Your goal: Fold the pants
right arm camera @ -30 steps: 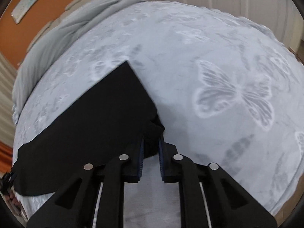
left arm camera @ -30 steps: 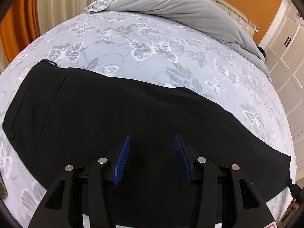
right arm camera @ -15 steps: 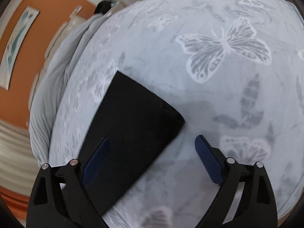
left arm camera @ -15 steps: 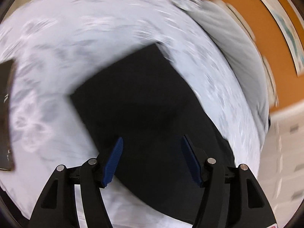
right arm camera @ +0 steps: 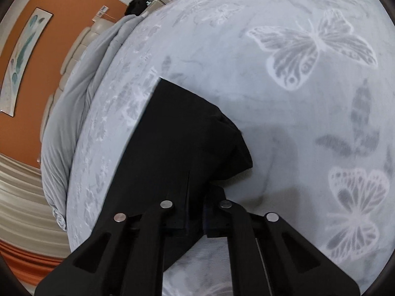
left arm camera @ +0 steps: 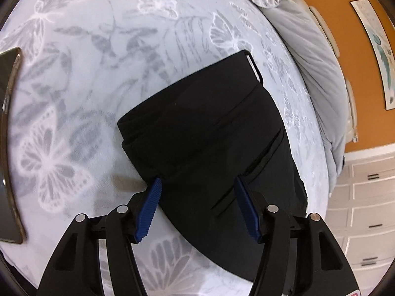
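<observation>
The black pants [left arm camera: 209,128] lie folded lengthwise on a pale butterfly-print bedspread [left arm camera: 98,74]. Their waistband end, with a white label, points away in the left wrist view. My left gripper [left arm camera: 197,180] is open just above the cloth. Its blue pads [left arm camera: 148,204] straddle the near edge of the seat area without pressing it. In the right wrist view the leg end of the pants [right arm camera: 177,128] runs up and left over the bedspread [right arm camera: 296,98]. My right gripper [right arm camera: 197,197] is shut on the hem corner, where the fabric bunches and lifts slightly.
A dark flat phone-like object [left arm camera: 8,148] lies on the bed at the left edge. A grey duvet [left arm camera: 316,56] is heaped along the headboard side, also the duvet [right arm camera: 81,86]. White drawers [left arm camera: 365,209] stand beyond the bed under an orange wall.
The left gripper swung from the middle of the pants to the waist end, rolled, and widened its jaws. The right gripper let go, opened wide, then shut on the hem corner.
</observation>
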A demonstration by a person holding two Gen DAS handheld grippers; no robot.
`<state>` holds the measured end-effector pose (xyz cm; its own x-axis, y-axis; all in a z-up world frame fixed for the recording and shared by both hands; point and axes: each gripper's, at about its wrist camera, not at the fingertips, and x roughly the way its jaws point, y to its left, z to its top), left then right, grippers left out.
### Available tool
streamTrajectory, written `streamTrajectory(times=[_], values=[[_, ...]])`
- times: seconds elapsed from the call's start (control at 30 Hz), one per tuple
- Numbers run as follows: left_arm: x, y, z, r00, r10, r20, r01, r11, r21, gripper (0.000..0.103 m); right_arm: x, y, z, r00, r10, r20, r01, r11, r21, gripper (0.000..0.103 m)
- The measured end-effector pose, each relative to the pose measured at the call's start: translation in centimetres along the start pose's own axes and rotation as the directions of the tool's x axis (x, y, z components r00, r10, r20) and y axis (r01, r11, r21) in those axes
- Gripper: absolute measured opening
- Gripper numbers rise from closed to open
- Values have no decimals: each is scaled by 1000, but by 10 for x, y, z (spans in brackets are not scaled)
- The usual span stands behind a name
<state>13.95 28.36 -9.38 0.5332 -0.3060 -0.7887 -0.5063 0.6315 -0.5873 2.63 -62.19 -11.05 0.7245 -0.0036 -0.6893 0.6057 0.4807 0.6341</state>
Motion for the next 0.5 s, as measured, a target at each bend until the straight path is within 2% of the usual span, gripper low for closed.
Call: streamTrajectory(times=[0.07,0.13,0.17,0.2,0.27,0.37,0.43,0.47,0.5], values=[[1,-12,-2,999,51,4,-51,997,56,59,-16,31,-4,997,73,32,-70,994,-81,3],[3,-15,-3,998,64,6,-65,997,52,59,-38,89,-17,980,193,49,-175,952,-250,3],[3,-15,-3,998,65,7,-65,997,47,59,-45,117,-27,969,243,37,-218,920,-327,3],[3,-16,-3,998,64,7,-64,997,38,59,-50,151,-44,953,302,2,-275,870,-409,3],[2,-15,-4,999,52,8,-52,999,7,59,-49,211,-88,926,366,-98,-359,767,-532,3],[-2,-6,-5,999,37,5,-37,999,-27,61,-32,270,-155,893,369,-257,-445,638,-628,3],[-1,-8,-6,999,36,5,-36,999,-29,61,-10,304,-219,873,300,-384,-487,526,-697,3],[-2,-10,-6,999,40,5,-40,999,-25,62,6,313,-252,866,235,-442,-499,480,-722,3],[-2,-11,-6,999,41,4,-41,999,-18,63,17,313,-275,861,182,-475,-502,456,-735,3]])
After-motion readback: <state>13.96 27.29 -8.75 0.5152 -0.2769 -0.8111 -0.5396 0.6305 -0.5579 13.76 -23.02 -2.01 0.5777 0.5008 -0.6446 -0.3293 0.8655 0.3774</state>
